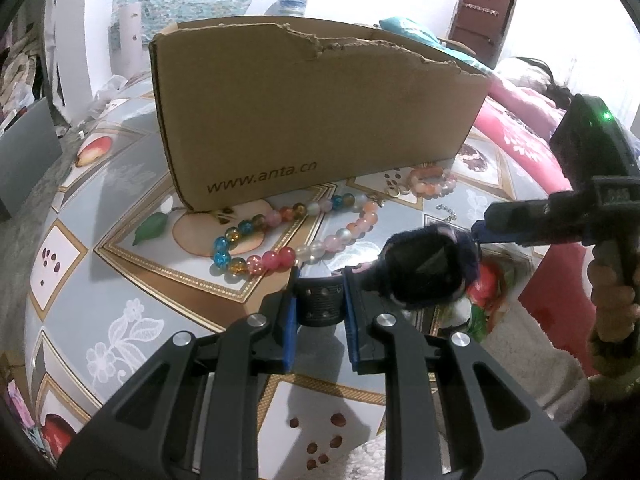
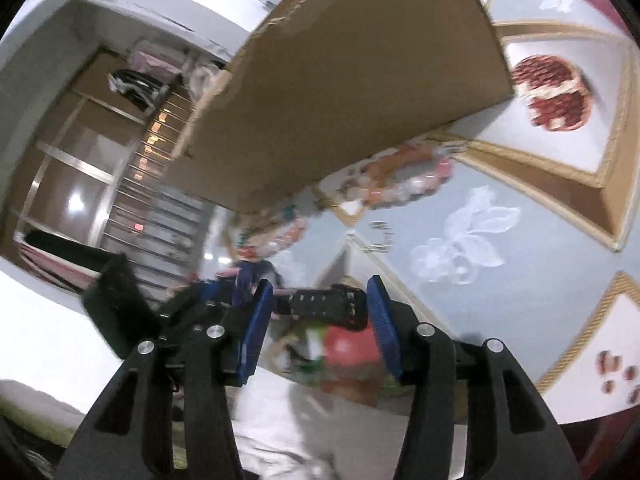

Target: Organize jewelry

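In the left wrist view my left gripper (image 1: 320, 300) is shut on the black perforated strap (image 1: 320, 304) of a watch. The watch's dark face (image 1: 430, 268), edged with dark fuzzy material, hangs just right of it above the table. My right gripper (image 1: 486, 228) reaches in from the right, its blue tip beside the watch. In the right wrist view my right gripper (image 2: 320, 316) is open, with a black strap (image 2: 320, 304) lying between its pads without being pressed. A long multicoloured bead necklace (image 1: 296, 236) and a pink-orange bead bracelet (image 1: 432, 180) lie on the tablecloth.
A tall cardboard box (image 1: 312, 120) stands on the fruit-patterned tablecloth (image 1: 120, 280) just behind the beads. Small metal clips (image 1: 446, 210) lie right of the necklace. A hand (image 1: 612, 300) holds the right gripper's handle. Pink floral fabric (image 1: 520, 132) lies past the table's right edge.
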The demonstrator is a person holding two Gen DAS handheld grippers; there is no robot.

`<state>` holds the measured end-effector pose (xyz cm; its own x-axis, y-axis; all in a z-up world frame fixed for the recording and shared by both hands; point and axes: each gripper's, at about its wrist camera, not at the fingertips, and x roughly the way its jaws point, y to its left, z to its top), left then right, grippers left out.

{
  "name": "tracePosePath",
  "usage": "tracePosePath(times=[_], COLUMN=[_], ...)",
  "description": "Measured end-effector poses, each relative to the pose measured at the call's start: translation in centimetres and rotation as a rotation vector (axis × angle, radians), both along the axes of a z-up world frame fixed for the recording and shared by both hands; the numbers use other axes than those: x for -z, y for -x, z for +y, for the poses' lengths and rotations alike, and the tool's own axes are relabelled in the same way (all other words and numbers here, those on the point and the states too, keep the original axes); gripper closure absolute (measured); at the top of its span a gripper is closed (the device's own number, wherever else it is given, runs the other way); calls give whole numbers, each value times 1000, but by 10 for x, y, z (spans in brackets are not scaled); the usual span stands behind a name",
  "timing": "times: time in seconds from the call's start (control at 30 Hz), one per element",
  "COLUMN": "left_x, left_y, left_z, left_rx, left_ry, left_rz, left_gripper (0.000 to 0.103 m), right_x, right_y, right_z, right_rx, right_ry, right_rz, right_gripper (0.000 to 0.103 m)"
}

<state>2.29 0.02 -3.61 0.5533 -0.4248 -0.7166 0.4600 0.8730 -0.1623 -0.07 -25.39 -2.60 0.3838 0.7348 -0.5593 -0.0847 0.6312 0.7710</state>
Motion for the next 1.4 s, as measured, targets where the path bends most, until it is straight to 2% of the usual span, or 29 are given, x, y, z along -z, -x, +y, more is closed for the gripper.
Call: tracePosePath(times=[0.03, 0.1, 0.27, 0.4, 0.63, 0.8, 0.97, 1.1, 1.27, 1.4], left_x=[0, 0, 1, 1, 1, 1, 1, 0, 0, 1], left_y=[0, 0, 0, 1, 0, 0, 0, -1, -1, -2], left_z=[0, -1, 0, 0, -3, -3, -4, -5, -6, -6], left_rx=[-1, -2, -13, -24, -22, -26, -30, -30, -33, -36], left_ry=[-1, -1, 17, 12, 2, -4, -9, -19, -28, -29], left_rz=[-1, -4, 1, -2, -3, -5, -1, 1, 3, 5], left_gripper=[85, 84, 84, 84, 84, 84, 84, 84, 84, 84], right_x=[3, 7, 6, -2, -9, -6, -7, -8, -7, -11], right_y=[-1, -4, 1, 5, 13, 15, 18, 20, 18, 20], right_z=[2, 11, 21, 15, 8, -1, 0, 4, 4, 0], right_rx=[-11, -21, -5, 55, 68, 64, 44, 48, 46, 66], right_ry=[-51, -78, -16, 57, 164, 163, 69, 126, 107, 167], right_rz=[10, 26, 13, -19, -53, -53, -76, -94, -97, -113], right_gripper=[54, 54, 54, 54, 54, 54, 54, 54, 54, 54])
